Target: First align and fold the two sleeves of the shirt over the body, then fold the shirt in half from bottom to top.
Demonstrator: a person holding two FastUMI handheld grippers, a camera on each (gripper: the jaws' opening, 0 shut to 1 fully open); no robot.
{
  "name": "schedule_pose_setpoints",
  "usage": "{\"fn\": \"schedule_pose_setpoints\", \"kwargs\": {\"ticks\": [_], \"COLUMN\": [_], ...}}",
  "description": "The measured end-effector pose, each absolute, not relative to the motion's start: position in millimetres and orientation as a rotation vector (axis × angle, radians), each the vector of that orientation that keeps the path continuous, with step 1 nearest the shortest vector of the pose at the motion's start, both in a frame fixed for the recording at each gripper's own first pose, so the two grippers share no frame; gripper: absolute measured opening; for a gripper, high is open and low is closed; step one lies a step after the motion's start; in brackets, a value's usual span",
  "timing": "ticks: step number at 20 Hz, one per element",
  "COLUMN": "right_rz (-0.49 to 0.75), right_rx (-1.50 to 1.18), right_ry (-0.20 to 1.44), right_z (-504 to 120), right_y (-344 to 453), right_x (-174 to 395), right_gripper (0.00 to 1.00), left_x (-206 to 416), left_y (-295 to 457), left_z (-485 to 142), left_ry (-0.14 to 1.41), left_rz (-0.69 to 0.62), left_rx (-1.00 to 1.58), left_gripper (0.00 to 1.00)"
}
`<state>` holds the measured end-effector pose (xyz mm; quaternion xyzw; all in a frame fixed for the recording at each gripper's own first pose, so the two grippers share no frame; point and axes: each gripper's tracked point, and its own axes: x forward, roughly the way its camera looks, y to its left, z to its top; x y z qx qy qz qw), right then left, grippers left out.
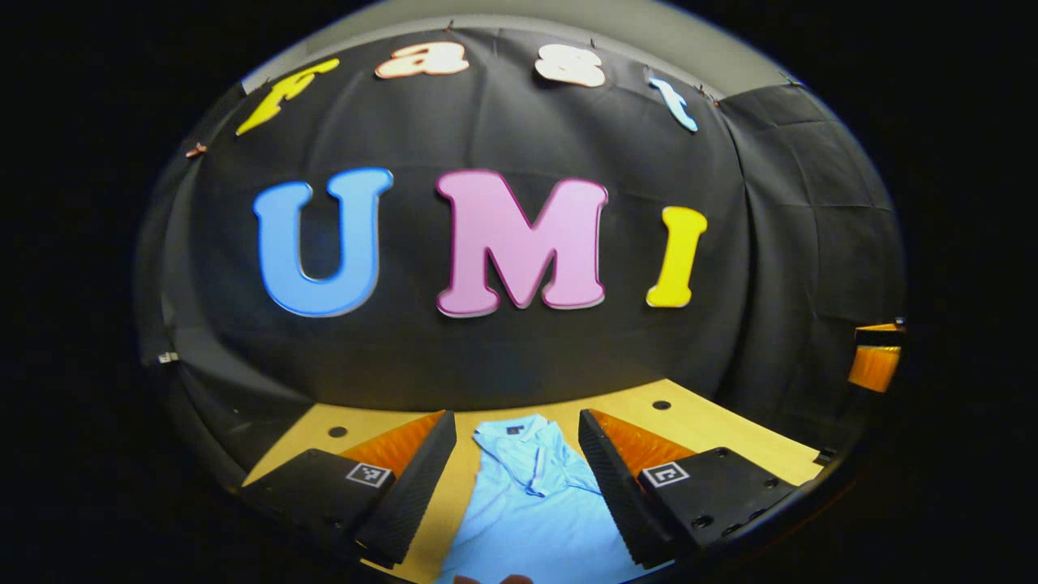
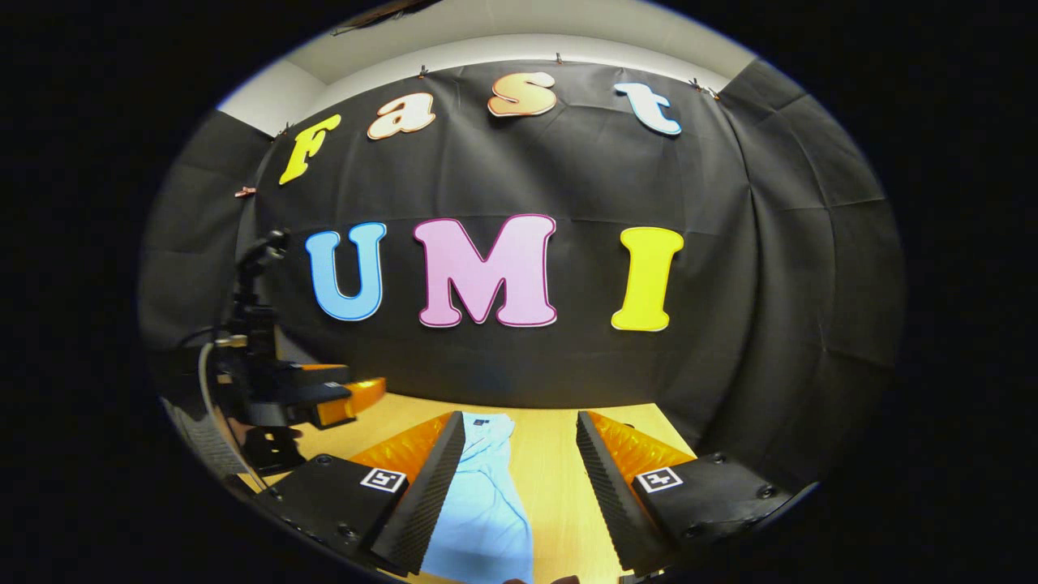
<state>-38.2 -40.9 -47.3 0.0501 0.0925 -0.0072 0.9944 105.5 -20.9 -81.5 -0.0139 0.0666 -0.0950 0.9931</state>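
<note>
A light blue polo shirt (image 1: 527, 511) lies flat on the wooden table (image 1: 714, 434), its collar (image 1: 509, 430) pointing toward the far wall. Just below the collar a flap of fabric lies over the chest. My left gripper (image 1: 516, 417) hovers open above the shirt, with the cloth showing between its fingers and nothing held. In the right gripper view the shirt (image 2: 478, 503) runs along the inside of the left-hand finger, beside bare table (image 2: 559, 487). My right gripper (image 2: 519, 415) is open and holds nothing. The left gripper (image 2: 324, 397) shows further left, above the table.
The black cloth wall closes off the back of the table and its right side. Small round holes (image 1: 662, 404) dot the tabletop near the far edge. The other gripper's orange body (image 1: 876, 361) shows at the far right of the left gripper view.
</note>
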Motion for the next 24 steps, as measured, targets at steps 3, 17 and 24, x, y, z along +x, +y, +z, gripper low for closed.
{"fn": "schedule_pose_setpoints", "kwargs": {"ticks": [3,17,24], "right_rz": [-0.006,-0.030,-0.046], "right_rx": [0.088,0.083,0.182], "right_ry": [0.167,0.451,0.873], "right_z": [-37,-135,-291], "right_y": [-25,-7,-16], "right_x": [-43,-100,-152], "right_gripper": [0.87,0.89,0.91], "left_x": [65,-55,-85], "left_y": [12,63,73], "left_z": [-45,-219,-358], "left_ry": [0.055,0.495,0.917], "left_rz": [-0.143,-0.149,-0.133], "left_rx": [-0.038,0.029,-0.091], "left_gripper": [0.96,0.95,0.97]}}
